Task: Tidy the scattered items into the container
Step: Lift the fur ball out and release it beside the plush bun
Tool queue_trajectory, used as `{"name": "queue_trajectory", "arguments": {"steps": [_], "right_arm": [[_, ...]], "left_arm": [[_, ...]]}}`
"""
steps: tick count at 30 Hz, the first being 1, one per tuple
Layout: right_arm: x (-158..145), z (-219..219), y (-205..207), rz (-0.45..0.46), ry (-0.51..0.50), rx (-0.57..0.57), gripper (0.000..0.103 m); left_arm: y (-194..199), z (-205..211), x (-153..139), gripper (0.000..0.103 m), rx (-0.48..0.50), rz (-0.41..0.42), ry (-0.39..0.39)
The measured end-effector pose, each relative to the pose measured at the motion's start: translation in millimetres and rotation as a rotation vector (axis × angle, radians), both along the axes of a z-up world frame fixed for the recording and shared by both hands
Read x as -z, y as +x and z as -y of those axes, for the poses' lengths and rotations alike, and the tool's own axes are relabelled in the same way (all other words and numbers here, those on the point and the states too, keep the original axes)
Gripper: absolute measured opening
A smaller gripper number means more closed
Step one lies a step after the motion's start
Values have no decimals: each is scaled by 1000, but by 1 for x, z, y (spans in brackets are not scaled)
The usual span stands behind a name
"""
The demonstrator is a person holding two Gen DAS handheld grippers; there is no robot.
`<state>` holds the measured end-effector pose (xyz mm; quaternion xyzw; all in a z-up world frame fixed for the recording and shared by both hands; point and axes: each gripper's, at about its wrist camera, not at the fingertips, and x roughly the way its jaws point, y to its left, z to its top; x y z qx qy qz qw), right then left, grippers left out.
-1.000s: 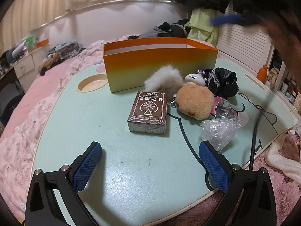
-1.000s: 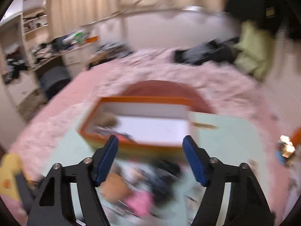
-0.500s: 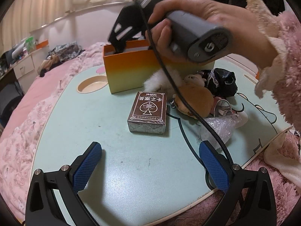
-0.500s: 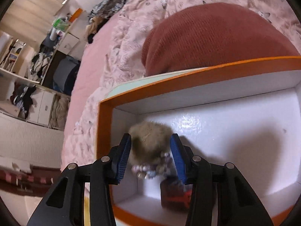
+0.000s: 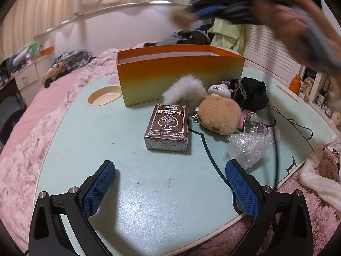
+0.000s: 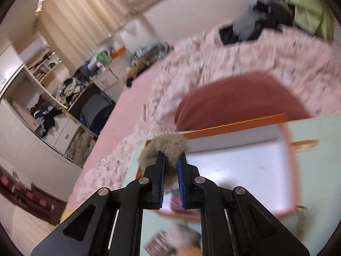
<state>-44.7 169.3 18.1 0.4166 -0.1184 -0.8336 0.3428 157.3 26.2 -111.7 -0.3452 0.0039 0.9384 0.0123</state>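
Since half a second ago, the right gripper [image 6: 171,166] has lifted out of the orange cardboard box with white inside [image 6: 238,166], its jaws having narrowed onto the grey-brown fluffy pompom [image 6: 164,149], which is now sitting above the box's corner instead of inside it. From the left wrist, the left gripper [image 5: 170,177] is hovering low over the pale green lap table [image 5: 149,192] with its blue-padded jaws spread wide and holding nothing; the brown foil-wrapped card deck with a spade emblem [image 5: 167,125] is lying at 12 o'clock from it, and the orange box [image 5: 181,74] is standing beyond that. Toward 1 o'clock, a white fluffy pompom [image 5: 183,90], a tan round plush toy [image 5: 219,115], a black lace-trimmed cloth [image 5: 249,92] and a crumpled clear plastic wrap [image 5: 247,147] are lying close together. A blurred hand is sweeping across at 2 o'clock. From the right wrist, the view is smeared; the pompom is being pinched between the blue pads, bulging out beyond the fingertips, with the open box lying at 3 o'clock from it.
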Motion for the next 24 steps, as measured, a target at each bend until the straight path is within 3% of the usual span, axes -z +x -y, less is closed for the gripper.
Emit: {"name": "queue_trajectory", "arguments": {"steps": [5,11,15,19,23,24], "right_arm": [[-1,-38,61,-131,146,14,12],[49,-69,96,-92,243,41,12],[72,-68,94,-52,226,32,14],[75,-68,91,-51,207,60,37],[64,-70,106,-119,142,37,39],[60,-71,112,-144,135,49,54]], "left_arm": [[0,-1,0,103,-3,2,-2],[0,-1,0,103,-3,3,-2],[0,-1,0,103,-3,2,-2],[0,-1,0,103,-4,2,-2],[0,-2,0,103,-4,3,-2],[0,-2,0,103,-4,2,-2]]}}
